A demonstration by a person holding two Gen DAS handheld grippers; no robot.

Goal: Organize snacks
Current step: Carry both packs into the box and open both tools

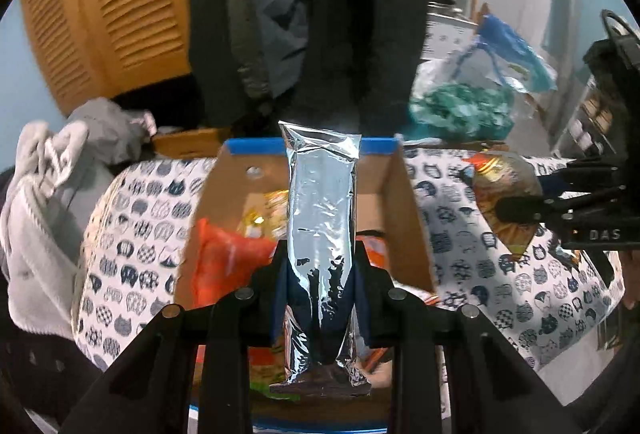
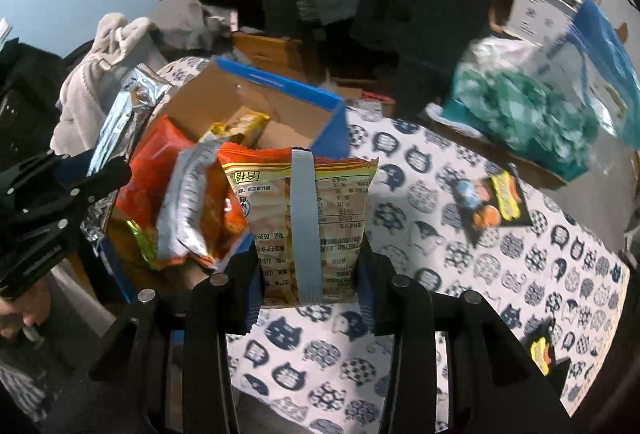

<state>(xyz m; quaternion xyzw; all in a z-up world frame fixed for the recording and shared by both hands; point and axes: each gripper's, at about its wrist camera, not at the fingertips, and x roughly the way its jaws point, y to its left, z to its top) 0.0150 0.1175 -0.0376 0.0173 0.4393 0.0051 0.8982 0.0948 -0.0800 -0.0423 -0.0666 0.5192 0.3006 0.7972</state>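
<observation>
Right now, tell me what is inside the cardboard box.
The cardboard box holds an orange packet, a silver-backed packet and a yellow packet. Anything beneath them is covered, and the box floor is mostly hidden.

Left hand-held gripper closed on a long silver foil packet, held upright above an open cardboard box with a blue rim. Inside the box, left of the packet: an orange snack bag and a yellow wrapper further back. Box resting on a worktop covered in a cat-print cloth. Right of the box, the right hand-held gripper reaching in, clamped on an orange-brown snack bag. Behind the box, dark hanging coats; to its left, a pile of grey clothes; to its far right, a blue and green plastic bag.
</observation>
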